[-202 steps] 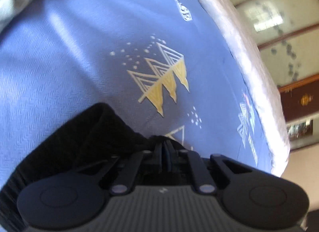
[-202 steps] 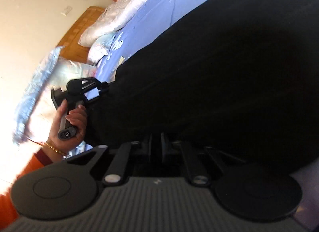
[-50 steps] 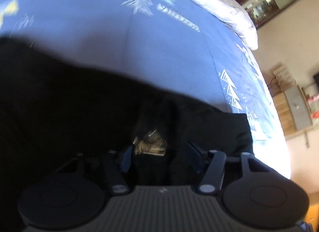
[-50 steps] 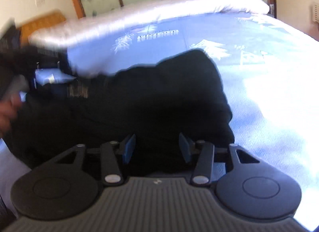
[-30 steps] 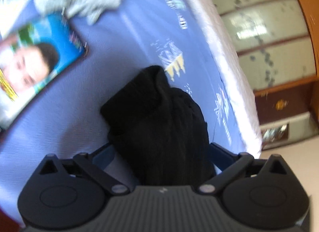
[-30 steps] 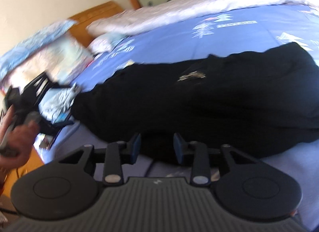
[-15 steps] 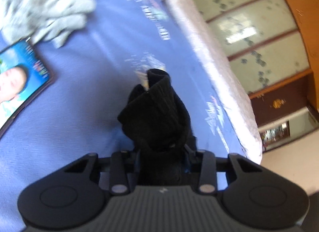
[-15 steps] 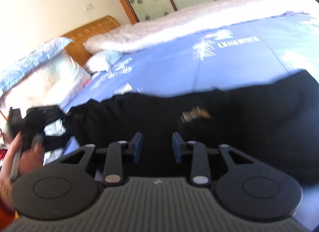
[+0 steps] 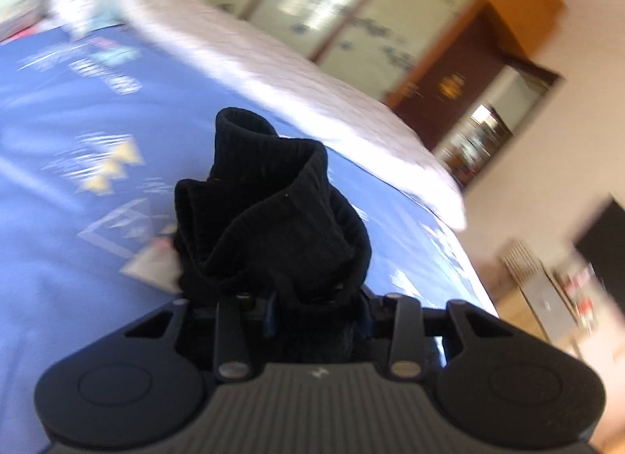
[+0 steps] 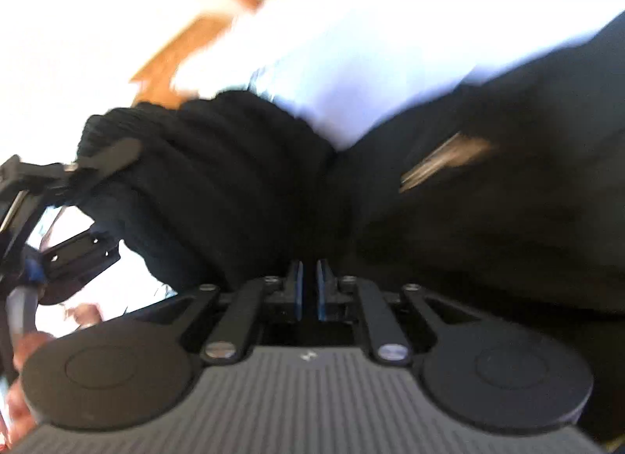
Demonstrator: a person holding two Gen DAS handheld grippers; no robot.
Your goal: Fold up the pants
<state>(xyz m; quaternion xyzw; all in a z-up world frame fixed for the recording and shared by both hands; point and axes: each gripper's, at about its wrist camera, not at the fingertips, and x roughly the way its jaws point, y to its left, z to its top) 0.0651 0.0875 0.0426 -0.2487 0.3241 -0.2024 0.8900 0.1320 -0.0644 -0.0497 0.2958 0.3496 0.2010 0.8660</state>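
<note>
Bed (image 9: 47, 278) with blue printed sheet (image 9: 58, 133); white quilt (image 9: 297, 83) along far edge. Black pants (image 10: 508, 200) spread on sheet, one end bunched and lifted off it.

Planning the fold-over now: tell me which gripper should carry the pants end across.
Left. The left gripper is already shut on the bunched ribbed end of the black pants, lifted above the blue bedsheet. The right gripper is pinched at the garment's near edge.
</note>
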